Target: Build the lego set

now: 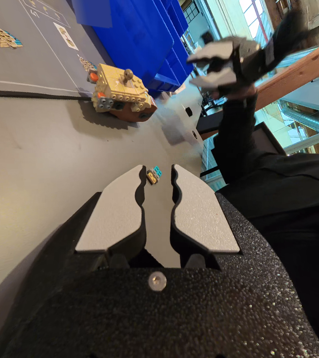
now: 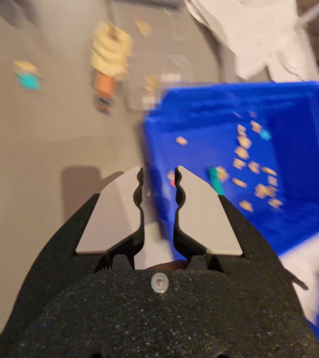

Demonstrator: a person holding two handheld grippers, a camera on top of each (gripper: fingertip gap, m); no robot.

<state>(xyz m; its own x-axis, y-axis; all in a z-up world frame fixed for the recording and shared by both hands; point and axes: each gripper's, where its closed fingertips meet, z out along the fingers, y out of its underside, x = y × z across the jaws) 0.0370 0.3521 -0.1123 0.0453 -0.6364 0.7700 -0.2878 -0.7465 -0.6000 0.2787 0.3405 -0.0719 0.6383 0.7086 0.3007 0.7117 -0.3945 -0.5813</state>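
Grey tabletop [image 1: 38, 155] fills my left view; my left gripper [image 1: 156, 172] is spread around a small teal-and-yellow brick cluster [image 1: 154, 174], the tan lego model [image 1: 120, 91] farther off. My right gripper [image 2: 159, 174], spread and empty, hovers near the blue bin [image 2: 203, 116] of loose pieces [image 2: 251, 166].

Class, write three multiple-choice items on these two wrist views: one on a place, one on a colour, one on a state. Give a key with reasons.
1. Where is the small teal, grey and yellow brick cluster?
A. in the bin
B. on the grey table by the left gripper's tips
C. on the tan model

2. What colour is the plastic parts bin?
A. red
B. blue
C. green

3. How is the right gripper?
A. shut on a brick
B. open, empty
C. out of view

Key: B, it lies between the tips; B, its walls are blue; B, a clear gap shows between the fingers.
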